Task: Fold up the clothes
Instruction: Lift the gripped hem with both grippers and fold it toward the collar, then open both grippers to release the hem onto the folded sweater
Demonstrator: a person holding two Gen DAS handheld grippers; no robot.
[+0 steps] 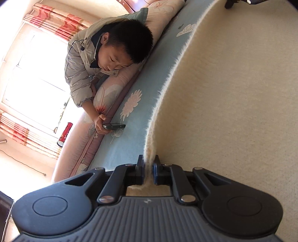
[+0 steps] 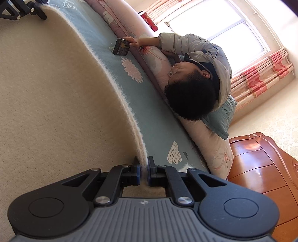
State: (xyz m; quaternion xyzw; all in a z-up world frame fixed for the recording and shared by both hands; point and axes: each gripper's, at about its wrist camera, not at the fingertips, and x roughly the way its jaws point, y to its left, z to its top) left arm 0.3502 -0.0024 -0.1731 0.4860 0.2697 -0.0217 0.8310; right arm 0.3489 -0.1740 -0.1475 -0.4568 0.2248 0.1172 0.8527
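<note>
A cream fuzzy garment (image 1: 232,96) lies spread over the blue flowered bed sheet (image 1: 134,104). My left gripper (image 1: 148,163) is shut on the garment's fuzzy edge, which runs up between its black fingers. In the right wrist view the same cream garment (image 2: 55,96) fills the left side, and my right gripper (image 2: 143,163) is shut on its edge at the other end. The left gripper (image 2: 22,11) shows at the top left corner of the right wrist view, at the far end of that edge. The right gripper's black frame (image 1: 240,2) shows at the top of the left wrist view.
A person in a grey jacket (image 1: 111,55) leans over the rolled pink quilt (image 1: 100,104) beside the bed, holding a phone (image 1: 114,126) on the sheet. A wooden nightstand (image 2: 264,167) stands beside the bed. A red cylinder (image 1: 64,135) stands by the window with striped curtains.
</note>
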